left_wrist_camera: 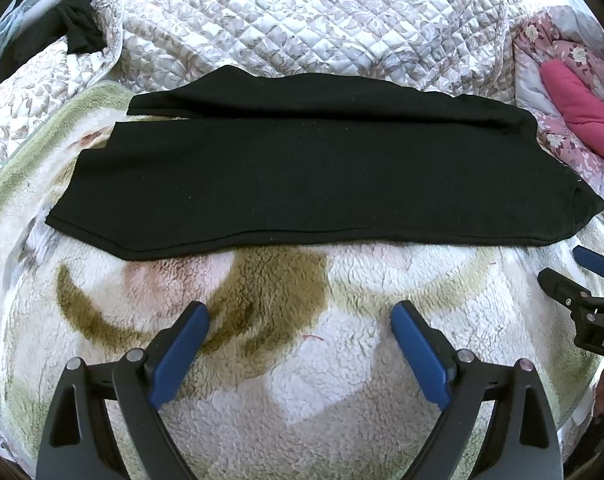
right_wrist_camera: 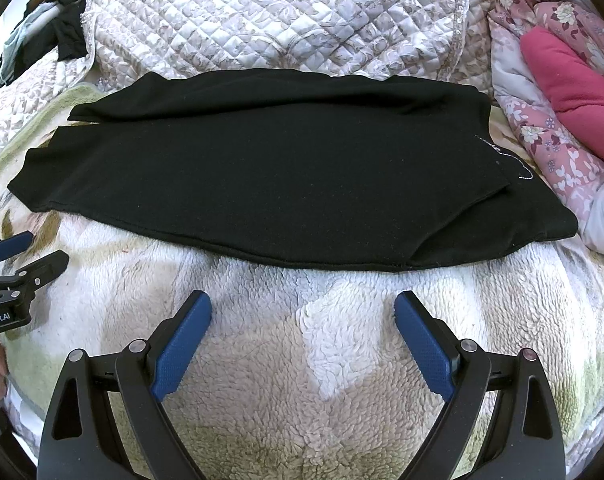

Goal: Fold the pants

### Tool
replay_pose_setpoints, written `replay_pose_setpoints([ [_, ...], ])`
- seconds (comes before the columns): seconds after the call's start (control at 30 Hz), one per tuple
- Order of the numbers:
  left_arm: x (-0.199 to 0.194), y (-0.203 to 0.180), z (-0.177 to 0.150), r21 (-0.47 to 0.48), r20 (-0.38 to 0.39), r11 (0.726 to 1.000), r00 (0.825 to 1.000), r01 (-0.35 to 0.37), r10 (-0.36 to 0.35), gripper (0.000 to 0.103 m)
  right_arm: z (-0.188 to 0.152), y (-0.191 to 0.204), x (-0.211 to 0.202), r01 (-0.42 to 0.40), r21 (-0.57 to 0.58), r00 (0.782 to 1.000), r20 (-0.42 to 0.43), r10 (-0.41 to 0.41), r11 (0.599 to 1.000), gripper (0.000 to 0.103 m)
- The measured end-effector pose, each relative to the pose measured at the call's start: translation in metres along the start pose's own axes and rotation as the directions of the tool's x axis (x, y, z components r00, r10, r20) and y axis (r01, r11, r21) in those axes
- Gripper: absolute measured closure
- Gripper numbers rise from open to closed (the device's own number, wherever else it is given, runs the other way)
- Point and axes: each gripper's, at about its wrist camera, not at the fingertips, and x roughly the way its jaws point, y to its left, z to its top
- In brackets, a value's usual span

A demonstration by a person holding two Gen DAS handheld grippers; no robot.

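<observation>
Black pants (left_wrist_camera: 302,168) lie flat and sideways on a fleece blanket (left_wrist_camera: 302,360), one leg folded over the other, waist end at the right. They also show in the right wrist view (right_wrist_camera: 286,176). My left gripper (left_wrist_camera: 300,312) is open and empty, hovering just short of the pants' near edge. My right gripper (right_wrist_camera: 302,304) is open and empty too, just short of the near edge, toward the waist end. Each gripper shows in the other's view: the right one (left_wrist_camera: 574,272) and the left one (right_wrist_camera: 34,252).
A quilted floral bedspread (left_wrist_camera: 302,20) rises behind the pants. A pink floral quilt with a pink pillow (left_wrist_camera: 578,116) lies at the right. Dark clothes (left_wrist_camera: 74,20) hang at the far left. The fleece blanket (right_wrist_camera: 302,360) spreads under both grippers.
</observation>
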Motion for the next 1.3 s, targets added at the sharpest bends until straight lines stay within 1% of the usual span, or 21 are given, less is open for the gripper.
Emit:
replay_pose_setpoints([
  [1.17,-0.0003,0.0001,-0.0015,0.001,0.004,1.0,1.0,-0.001,0.001,0.008,0.0016,0.0012,0.0002,0.001,-0.002,1.0,-0.006,-0.001,1.0,0.01],
  [1.3,-0.0002,-0.0001,-0.0015,0.002,0.004,1.0,1.0,-0.001,0.001,0.008,-0.003,0.0006,0.0033,0.001,-0.001,1.0,-0.01,-0.001,1.0,0.01],
])
